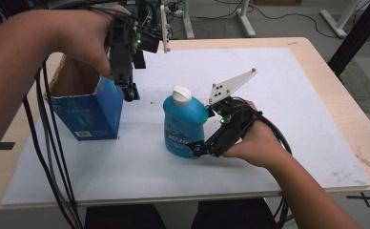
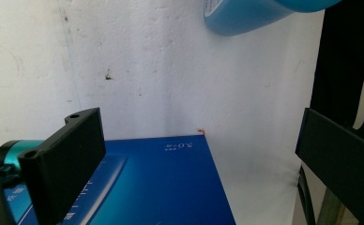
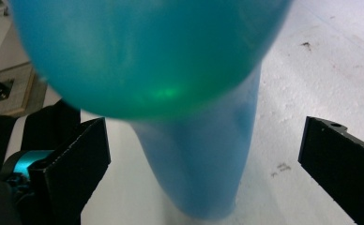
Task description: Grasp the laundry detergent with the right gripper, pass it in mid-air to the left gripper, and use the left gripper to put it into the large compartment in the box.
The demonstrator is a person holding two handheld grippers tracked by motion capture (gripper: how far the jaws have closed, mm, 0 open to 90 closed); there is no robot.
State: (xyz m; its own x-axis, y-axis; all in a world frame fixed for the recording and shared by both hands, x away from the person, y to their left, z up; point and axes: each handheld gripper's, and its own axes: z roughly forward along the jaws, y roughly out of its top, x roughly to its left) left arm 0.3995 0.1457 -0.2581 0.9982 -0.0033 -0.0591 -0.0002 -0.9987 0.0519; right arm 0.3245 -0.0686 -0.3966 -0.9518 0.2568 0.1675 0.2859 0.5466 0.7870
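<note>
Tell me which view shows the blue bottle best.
The high view: the blue bottle stands upright on the white board, white cap and label visible. The right gripper view shows its body close and blurred between open jaws; the left gripper view catches just its bottom end at the top edge.

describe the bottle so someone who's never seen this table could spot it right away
On the white board covering the wooden table, look near the middle, just right of the open blue carton. The bottle stands upright there, with the right tool open at its base. Unlike the boxy carton, it is rounded, translucent blue, with a white cap and a printed label.
</note>
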